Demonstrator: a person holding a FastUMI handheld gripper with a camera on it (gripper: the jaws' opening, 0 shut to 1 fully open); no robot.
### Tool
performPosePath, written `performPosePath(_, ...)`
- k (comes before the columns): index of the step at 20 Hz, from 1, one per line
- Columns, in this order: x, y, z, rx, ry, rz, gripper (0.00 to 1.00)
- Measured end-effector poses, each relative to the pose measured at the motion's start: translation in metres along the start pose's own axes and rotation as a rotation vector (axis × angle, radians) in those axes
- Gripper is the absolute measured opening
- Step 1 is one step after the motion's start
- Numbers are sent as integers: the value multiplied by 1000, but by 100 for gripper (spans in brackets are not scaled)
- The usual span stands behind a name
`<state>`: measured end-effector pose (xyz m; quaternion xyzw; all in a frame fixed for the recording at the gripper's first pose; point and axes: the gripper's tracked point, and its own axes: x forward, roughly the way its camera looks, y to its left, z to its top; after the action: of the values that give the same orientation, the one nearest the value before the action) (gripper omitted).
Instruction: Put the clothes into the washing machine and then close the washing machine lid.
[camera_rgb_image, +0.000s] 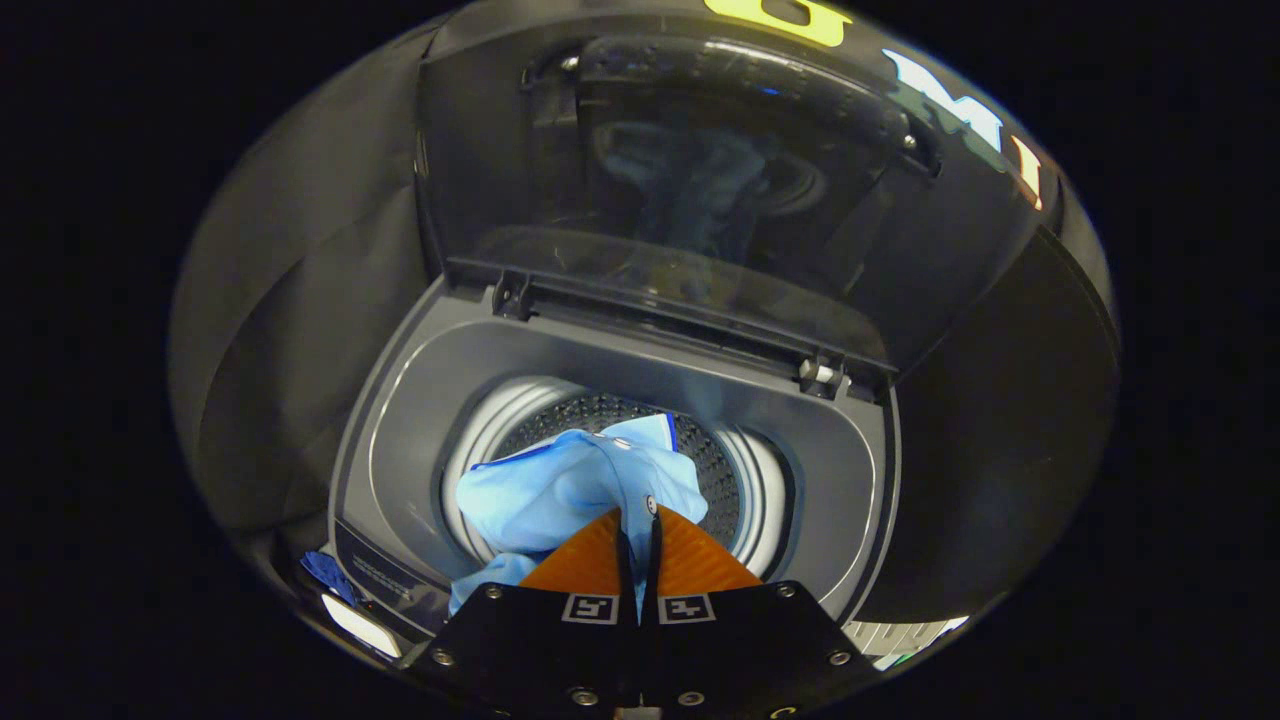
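Observation:
My gripper (636, 520) hangs over the open top of a grey washing machine (400, 440). Its orange fingers (580, 560) are shut on a light blue garment (560, 490), a thin strip of the cloth pinched between them. The garment dangles from the fingertips down into the perforated steel drum (720, 470), with one fold trailing over the drum's near rim. The dark see-through lid (700, 200) stands raised on its hinges beyond the drum, leaning back.
The lid's two hinges (822, 375) sit at the back edge of the opening. The control panel (380, 585) runs along the machine's near left edge, with a bit of blue cloth (325, 572) beside it. Black booth cloth surrounds the machine.

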<state>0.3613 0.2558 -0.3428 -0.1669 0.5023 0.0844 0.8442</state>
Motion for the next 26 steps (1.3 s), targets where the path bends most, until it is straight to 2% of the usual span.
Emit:
performPosePath(5, 13, 1, -10, 91, 37, 24, 1)
performPosePath(11, 22, 1, -23, 107, 71, 7, 1)
performPosePath(17, 21, 4, -28, 150, 70, -9, 10)
performPosePath(20, 16, 5, -19, 158, 20, 7, 53)
performPosePath(23, 5, 3, -9, 259, -18, 13, 96)
performPosePath(26, -14, -6, 6, 306, -96, -3, 96)
